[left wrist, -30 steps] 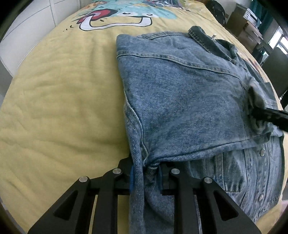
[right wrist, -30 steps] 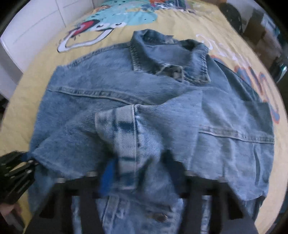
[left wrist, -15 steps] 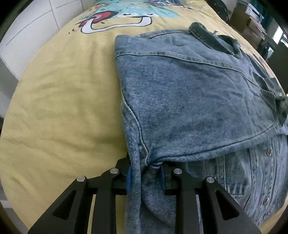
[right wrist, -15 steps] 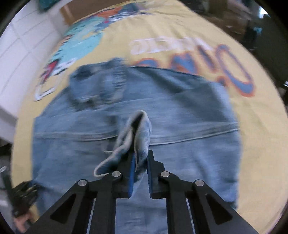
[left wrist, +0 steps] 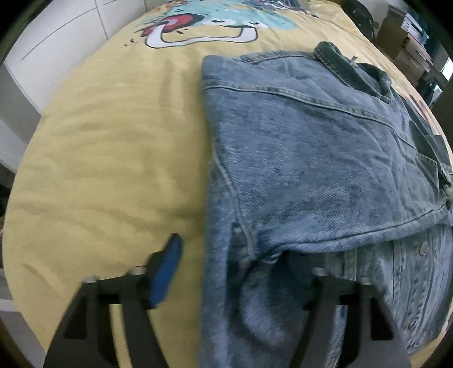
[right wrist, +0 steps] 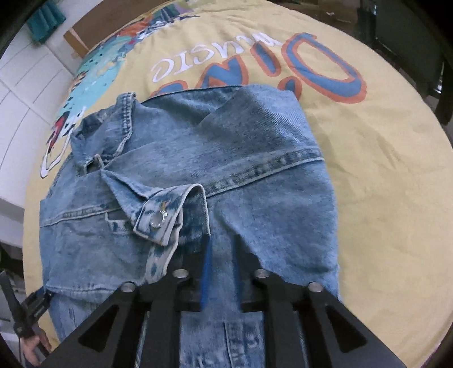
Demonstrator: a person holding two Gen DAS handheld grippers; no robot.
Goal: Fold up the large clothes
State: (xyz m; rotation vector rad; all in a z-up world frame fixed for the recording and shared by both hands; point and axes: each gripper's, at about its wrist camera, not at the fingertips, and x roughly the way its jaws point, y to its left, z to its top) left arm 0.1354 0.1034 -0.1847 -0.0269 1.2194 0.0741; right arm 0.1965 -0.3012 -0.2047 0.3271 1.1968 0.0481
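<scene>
A blue denim jacket [left wrist: 320,167] lies partly folded on the yellow bedspread [left wrist: 107,158]; it also shows in the right wrist view [right wrist: 226,175]. My left gripper [left wrist: 235,260] is wide open, its jaws either side of the jacket's near folded corner, holding nothing. My right gripper [right wrist: 220,254] is slightly open over the jacket's middle. The sleeve cuff [right wrist: 167,215] with a metal snap lies loose just left of its fingers. The collar [right wrist: 121,124] points to the far left.
The bedspread carries a cartoon print [left wrist: 203,25] and large lettering [right wrist: 254,62]. White cabinets [left wrist: 56,48] stand to the left. Boxes and dark furniture [left wrist: 407,31] stand at the far right. The left gripper shows at the bottom left of the right wrist view [right wrist: 28,314].
My left gripper has opened and let go of the jacket's folded corner. My right gripper has released the sleeve cuff, which now lies on the jacket.
</scene>
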